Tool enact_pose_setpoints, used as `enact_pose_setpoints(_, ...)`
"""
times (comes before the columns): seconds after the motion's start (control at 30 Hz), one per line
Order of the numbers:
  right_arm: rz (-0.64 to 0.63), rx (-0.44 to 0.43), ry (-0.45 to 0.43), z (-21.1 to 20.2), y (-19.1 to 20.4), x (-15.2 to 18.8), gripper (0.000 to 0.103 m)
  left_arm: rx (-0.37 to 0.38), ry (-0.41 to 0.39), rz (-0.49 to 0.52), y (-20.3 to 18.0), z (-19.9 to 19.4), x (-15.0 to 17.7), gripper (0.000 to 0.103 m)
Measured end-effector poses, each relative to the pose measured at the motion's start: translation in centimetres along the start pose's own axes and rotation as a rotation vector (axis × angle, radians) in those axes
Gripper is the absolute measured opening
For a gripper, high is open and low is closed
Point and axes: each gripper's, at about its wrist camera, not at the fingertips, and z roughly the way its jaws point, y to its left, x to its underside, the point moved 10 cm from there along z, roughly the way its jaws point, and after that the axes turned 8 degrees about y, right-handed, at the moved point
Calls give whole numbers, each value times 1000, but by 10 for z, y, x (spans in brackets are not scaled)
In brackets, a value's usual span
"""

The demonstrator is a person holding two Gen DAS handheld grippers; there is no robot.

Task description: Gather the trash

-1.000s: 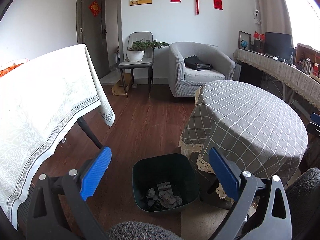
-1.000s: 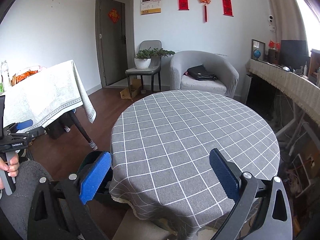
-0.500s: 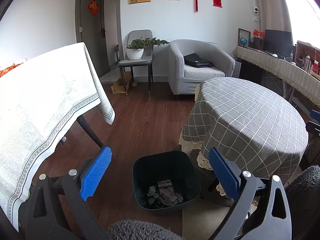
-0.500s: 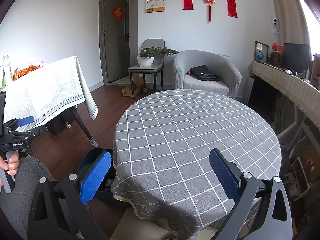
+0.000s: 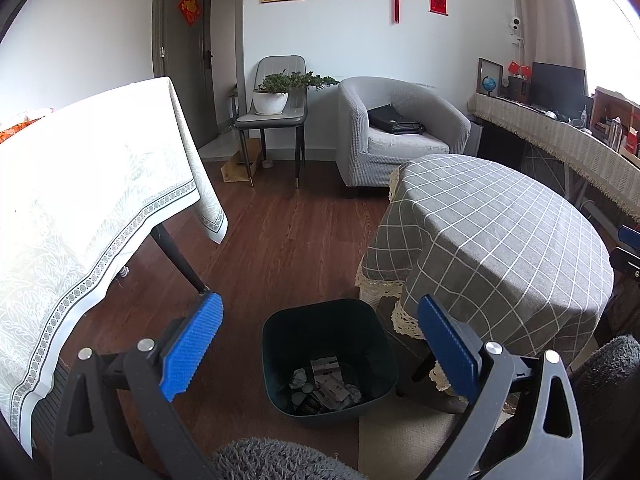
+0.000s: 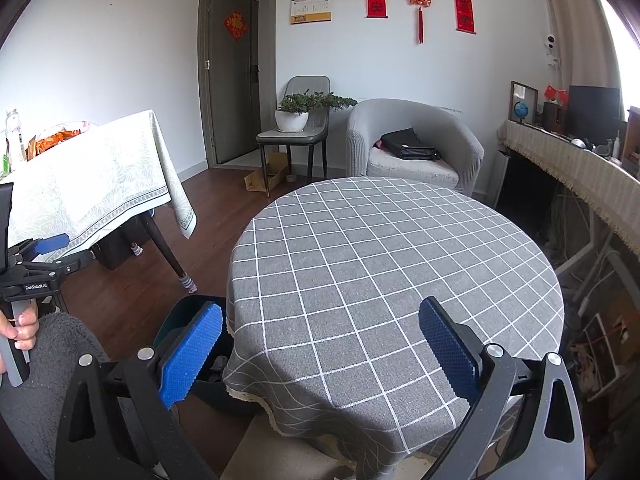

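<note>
We are hovering the left hand-held gripper point(image 5: 320, 340), jaws wide and empty, above the dark bin point(image 5: 329, 360) on the floor beside the round bench point(image 6: 392, 264); crumpled trash point(image 5: 324, 388) is lying inside it. The right hand-held gripper point(image 6: 320, 344) is also spread, holding nothing, over bare checked cloth. We are judging collection nearly done; next calls for scanning for leftovers.

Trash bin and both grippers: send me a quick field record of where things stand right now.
bin: dark, on the floor beside the round table, upright
bin contents: crumpled papers and wrappers at the bottom
left gripper: open, empty, above the bin
right gripper: open, empty, over the table
tabletop: grey checked cloth, no trash visible
</note>
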Motion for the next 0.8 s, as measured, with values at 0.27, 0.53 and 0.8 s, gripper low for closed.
enact_pose_setpoints(0.27, -1, -1, 0, 0, 0, 0, 100, 1, 1, -3, 1, -1, 1, 99)
enact_pose_setpoints(0.53, -2, 1, -2, -2, 2, 1, 100, 4, 3, -3, 1, -1, 1, 100)
enact_pose_setpoints(0.8, 0, 2, 2, -2, 0, 1, 100, 5, 3, -2, 1, -1, 1, 99)
